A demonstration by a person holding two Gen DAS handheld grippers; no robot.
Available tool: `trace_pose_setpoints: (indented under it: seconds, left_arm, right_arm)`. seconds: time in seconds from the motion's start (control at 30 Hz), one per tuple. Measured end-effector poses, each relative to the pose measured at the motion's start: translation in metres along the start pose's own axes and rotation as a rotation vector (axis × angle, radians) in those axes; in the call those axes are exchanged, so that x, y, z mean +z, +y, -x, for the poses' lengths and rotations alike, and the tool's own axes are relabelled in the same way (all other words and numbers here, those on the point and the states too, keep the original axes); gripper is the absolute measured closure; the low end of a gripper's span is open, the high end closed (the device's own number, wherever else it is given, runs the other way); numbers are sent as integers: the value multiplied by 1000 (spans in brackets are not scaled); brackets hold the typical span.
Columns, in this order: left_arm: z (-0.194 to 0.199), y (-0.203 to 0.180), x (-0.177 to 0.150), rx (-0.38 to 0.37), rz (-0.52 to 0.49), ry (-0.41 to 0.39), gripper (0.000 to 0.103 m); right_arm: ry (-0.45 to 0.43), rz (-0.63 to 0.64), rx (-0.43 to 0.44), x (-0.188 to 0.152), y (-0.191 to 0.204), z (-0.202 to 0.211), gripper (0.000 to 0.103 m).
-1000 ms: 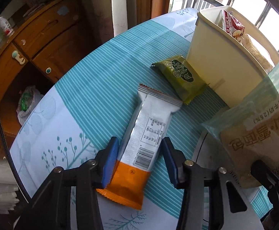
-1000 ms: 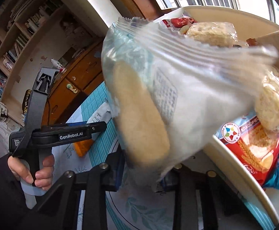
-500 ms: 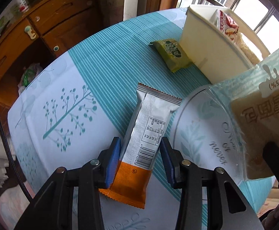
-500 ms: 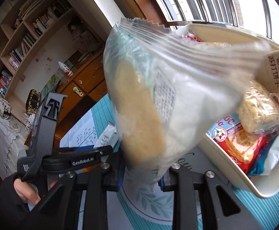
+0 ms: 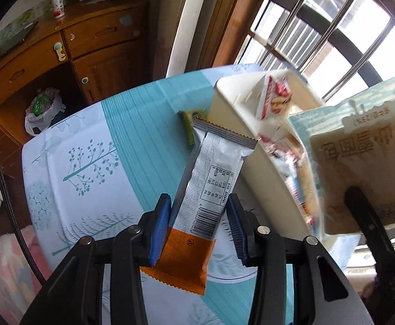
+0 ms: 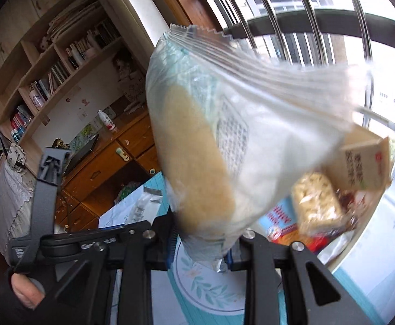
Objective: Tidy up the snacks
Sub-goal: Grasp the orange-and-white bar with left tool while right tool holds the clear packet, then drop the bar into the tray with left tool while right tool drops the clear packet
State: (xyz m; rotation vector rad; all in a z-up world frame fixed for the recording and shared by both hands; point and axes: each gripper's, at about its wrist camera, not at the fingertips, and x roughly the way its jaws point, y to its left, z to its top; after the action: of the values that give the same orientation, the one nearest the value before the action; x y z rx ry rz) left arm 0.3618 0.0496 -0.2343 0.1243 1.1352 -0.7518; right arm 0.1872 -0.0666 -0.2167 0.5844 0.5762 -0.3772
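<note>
My left hand-held gripper [image 5: 197,220] grips a silver-and-orange snack bar [image 5: 206,189] between its blue pads, the wrapper standing nearly upright, its orange end hanging below the jaws and its crimped silver end pointing to 12 o'clock, clear of the counter [image 5: 121,146] with its teal-striped cloth. Behind the bar, at about 11 o'clock, a small green packet [image 5: 188,124] lies on the cloth, touching the wall of the cream bin [image 5: 232,108], where a red-and-white packet [image 5: 274,100] pokes above the rim. My right hand-held gripper [image 6: 200,252] is clamped on the bottom edge of a clear bread bag [image 6: 224,140], which rises to 12 o'clock and fills most of its camera's view. At 4 o'clock from that bag, the bin holds a puffed-grain bar [image 6: 316,205], a tan cracker box [image 6: 365,162] and a red packet [image 6: 284,222]. The bin's contents are blurred.
</note>
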Motion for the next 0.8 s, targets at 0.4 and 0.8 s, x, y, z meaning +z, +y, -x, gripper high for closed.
trace_pose_setpoints:
  seconds: [0.4,0.8]
  left_arm:
    - [26,-79,37,-41,81,-142,62]
    - [-34,-158,67,-38,113,-112,61]
  right_arm:
    - [13,95,0,46,-41,7,76]
    - [73,174,20,95,-95,9,74]
